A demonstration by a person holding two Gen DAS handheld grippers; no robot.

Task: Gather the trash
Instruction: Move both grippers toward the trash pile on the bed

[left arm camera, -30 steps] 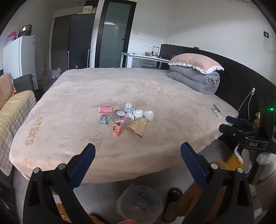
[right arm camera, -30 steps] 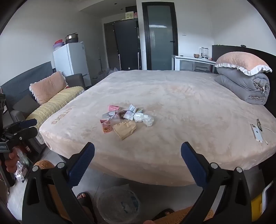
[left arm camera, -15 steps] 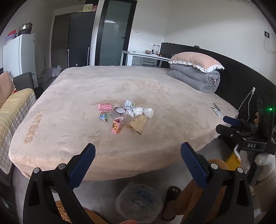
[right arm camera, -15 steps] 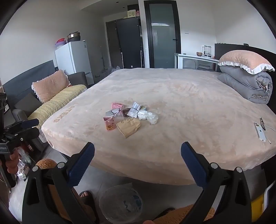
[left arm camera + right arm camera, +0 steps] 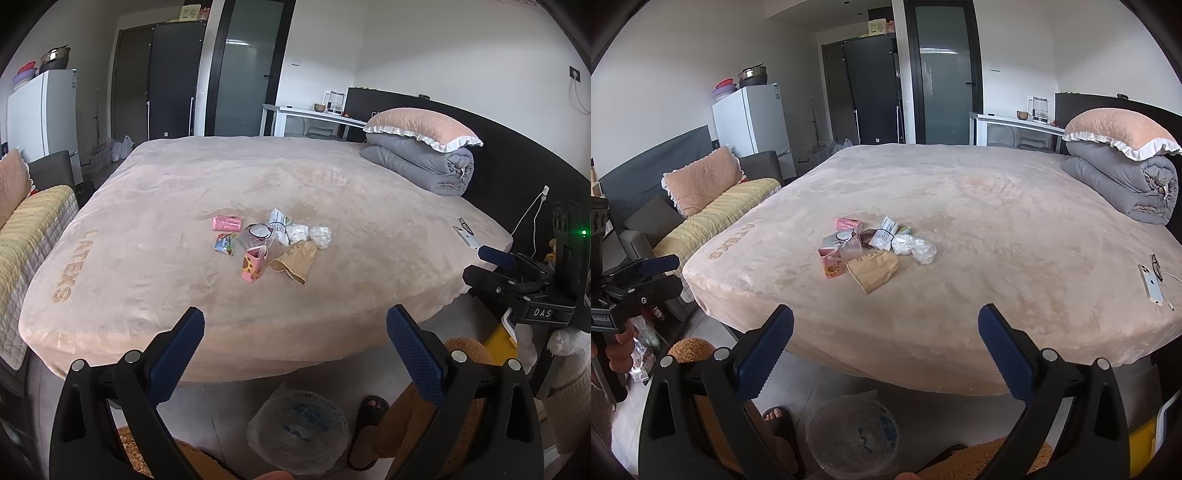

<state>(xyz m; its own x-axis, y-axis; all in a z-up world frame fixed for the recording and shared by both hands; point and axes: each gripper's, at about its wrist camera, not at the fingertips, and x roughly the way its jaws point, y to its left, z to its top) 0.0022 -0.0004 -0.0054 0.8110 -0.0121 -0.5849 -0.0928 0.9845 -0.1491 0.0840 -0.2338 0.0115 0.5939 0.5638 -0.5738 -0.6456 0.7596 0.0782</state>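
I am standing in a lived-in home, a one-room flat where bedroom and kitchen share the space. A wide bed under a beige plush cover fills the middle, with a folded grey quilt and a frilled pink pillow at its far right. On the left sits a sofa with a yellow throw, and behind it a white fridge topped with pots. A dark wardrobe and a frosted glass door line the far wall, beside a white surface carrying a kettle.
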